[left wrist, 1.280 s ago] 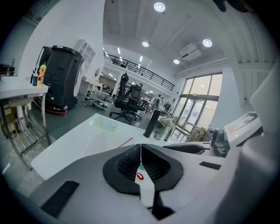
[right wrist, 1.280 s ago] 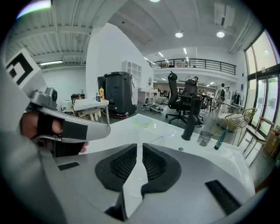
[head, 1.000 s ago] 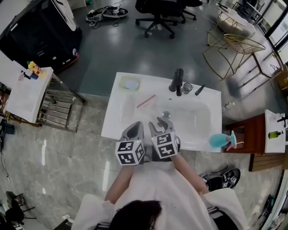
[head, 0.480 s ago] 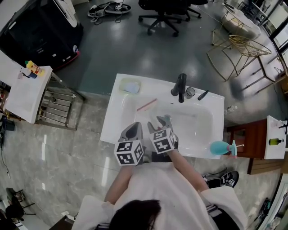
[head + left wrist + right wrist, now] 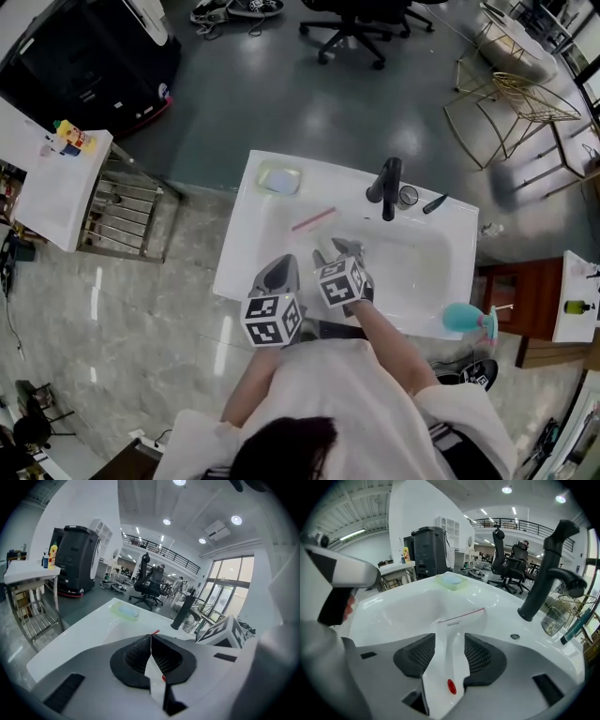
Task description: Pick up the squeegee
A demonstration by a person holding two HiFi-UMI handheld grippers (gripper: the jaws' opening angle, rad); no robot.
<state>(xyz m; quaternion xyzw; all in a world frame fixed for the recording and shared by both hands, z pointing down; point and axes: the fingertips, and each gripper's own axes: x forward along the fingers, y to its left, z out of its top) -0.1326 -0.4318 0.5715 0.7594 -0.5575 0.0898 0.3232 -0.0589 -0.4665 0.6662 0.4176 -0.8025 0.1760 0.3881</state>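
The squeegee (image 5: pixel 313 219) lies in the white sink (image 5: pixel 424 274), its red blade edge at the basin's back left. In the right gripper view the blade (image 5: pixel 460 616) lies straight ahead and the white handle runs back between the jaws. My right gripper (image 5: pixel 339 251) hangs low over the basin; its jaws (image 5: pixel 450 644) have just been opening and stand open, pads either side of the handle without pressing on it. My left gripper (image 5: pixel 279 272) hovers at the sink's front rim, shut with its fingertips (image 5: pixel 151 637) meeting on nothing.
A black faucet (image 5: pixel 388 186) and a glass (image 5: pixel 408 196) stand at the sink's back edge, with a dark tool (image 5: pixel 435 203) to their right. A green soap dish (image 5: pixel 279 179) sits at the back left corner. A teal bottle (image 5: pixel 459 317) stands at the front right.
The right gripper has gone down and forward into the basin towards the squeegee, with its jaws spread wider. The left gripper has shifted only slightly.
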